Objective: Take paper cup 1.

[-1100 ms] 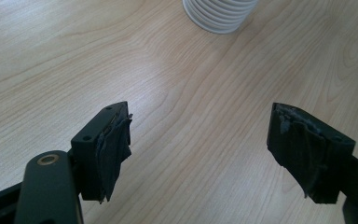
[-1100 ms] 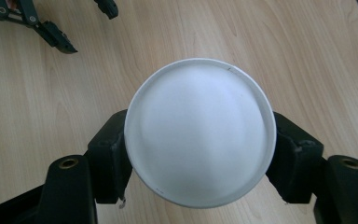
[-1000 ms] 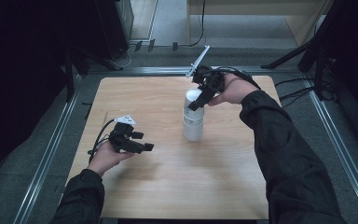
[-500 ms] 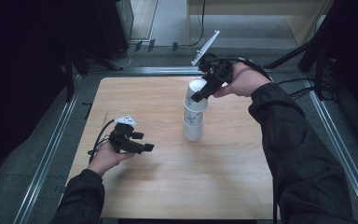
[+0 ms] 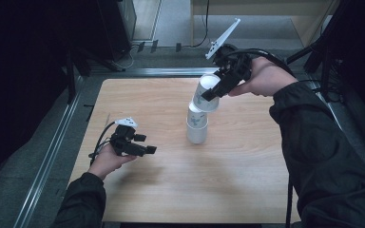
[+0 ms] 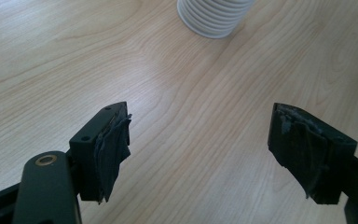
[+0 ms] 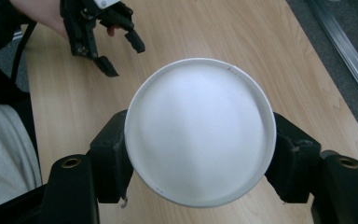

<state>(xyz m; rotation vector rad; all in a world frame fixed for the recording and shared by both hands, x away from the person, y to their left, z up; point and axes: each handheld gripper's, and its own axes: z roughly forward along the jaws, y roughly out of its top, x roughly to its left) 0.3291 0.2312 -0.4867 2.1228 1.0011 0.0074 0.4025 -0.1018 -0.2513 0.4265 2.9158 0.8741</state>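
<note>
The right gripper [image 5: 212, 93] grips a paper cup [image 5: 205, 93], its jaws just closing tighter, and holds it tilted just above the cup stack [image 5: 197, 126] mid-counter [image 5: 247, 180]. The left gripper [image 5: 145, 144] waits open and empty. The cup looks nearly free; setting it down remains.

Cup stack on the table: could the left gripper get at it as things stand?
Probably yes. The left gripper is open and empty, with bare table between it and the cup stack; the right gripper holds the lifted cup above.
</note>
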